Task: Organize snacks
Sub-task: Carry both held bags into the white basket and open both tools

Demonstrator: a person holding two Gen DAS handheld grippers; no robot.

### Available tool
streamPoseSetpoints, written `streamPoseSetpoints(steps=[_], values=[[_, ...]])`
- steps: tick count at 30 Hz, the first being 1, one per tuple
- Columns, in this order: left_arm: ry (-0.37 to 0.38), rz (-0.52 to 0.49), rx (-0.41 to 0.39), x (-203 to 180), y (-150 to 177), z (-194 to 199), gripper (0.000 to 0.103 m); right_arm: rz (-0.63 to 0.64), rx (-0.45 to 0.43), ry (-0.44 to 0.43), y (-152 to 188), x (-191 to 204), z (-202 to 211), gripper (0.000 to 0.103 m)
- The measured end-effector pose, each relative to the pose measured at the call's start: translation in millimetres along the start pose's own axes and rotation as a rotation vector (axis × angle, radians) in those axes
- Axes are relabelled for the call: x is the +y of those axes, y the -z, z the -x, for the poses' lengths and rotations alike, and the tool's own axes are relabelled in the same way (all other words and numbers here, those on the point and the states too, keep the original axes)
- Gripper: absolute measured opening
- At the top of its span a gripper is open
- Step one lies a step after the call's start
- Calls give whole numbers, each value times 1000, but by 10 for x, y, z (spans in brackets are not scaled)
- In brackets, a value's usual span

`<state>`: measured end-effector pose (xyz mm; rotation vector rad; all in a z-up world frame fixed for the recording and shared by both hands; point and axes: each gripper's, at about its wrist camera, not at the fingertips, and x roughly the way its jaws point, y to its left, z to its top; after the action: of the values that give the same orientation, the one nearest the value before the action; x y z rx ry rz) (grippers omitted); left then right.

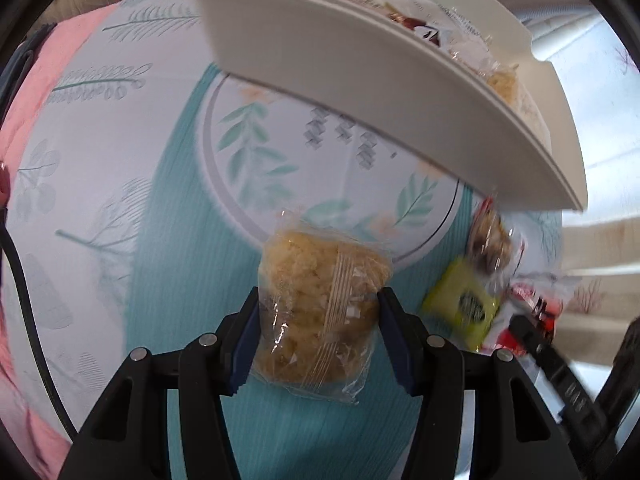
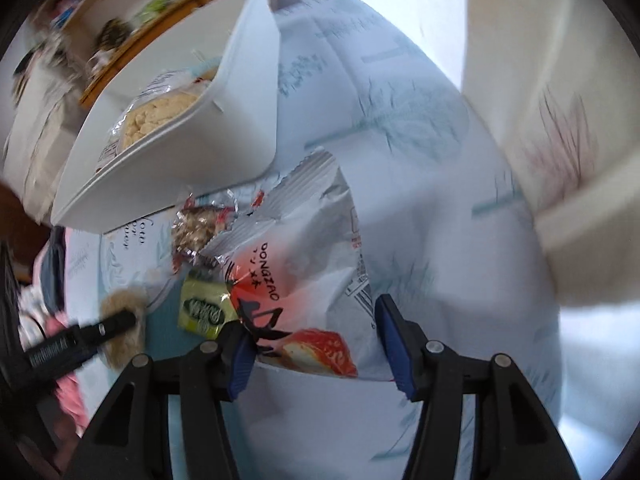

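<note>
- Left view only: the left gripper (image 1: 318,320) clamps a clear-wrapped yellow cake (image 1: 320,304), held above the leaf-print cloth (image 1: 168,264).
- Right view only: the right gripper (image 2: 312,332) grips a silver-and-red bag (image 2: 304,264); wooden shelves (image 2: 132,12) blur behind.
- Both views: a white bin (image 1: 400,108) holding snacks, with a green packet (image 2: 202,308) and a nut bar (image 2: 196,232) on the cloth beside it.
- Cream bedding (image 2: 560,120) lies at the right.

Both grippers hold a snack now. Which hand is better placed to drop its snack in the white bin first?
Probably left: the left gripper grips the clear-wrapped cake just below the white bin. The right gripper holds the larger silver bag further off.
</note>
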<state>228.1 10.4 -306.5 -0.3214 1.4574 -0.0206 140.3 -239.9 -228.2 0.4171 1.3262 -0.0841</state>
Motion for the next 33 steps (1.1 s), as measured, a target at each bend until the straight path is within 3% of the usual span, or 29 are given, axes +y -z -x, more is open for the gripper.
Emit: streamPoseSetpoints(steps=[6,12,19,25,33], values=[[-10,-79,61,299,26,375,54,-119,107,56,148,221,72,56],[12,-169,25,365,-120,928,55,-265,242,67,315,453,35,55],[23,-244,-31,343,-388,1511,55,-450,341,-88,407,736,19,55],[30,-270,-35,340,-732,1764,55,-446,363,-178,448,1157,36,55],[34,-284,-31,291,-1079,1808,55,-369,408,-257,397,1675,17,55]])
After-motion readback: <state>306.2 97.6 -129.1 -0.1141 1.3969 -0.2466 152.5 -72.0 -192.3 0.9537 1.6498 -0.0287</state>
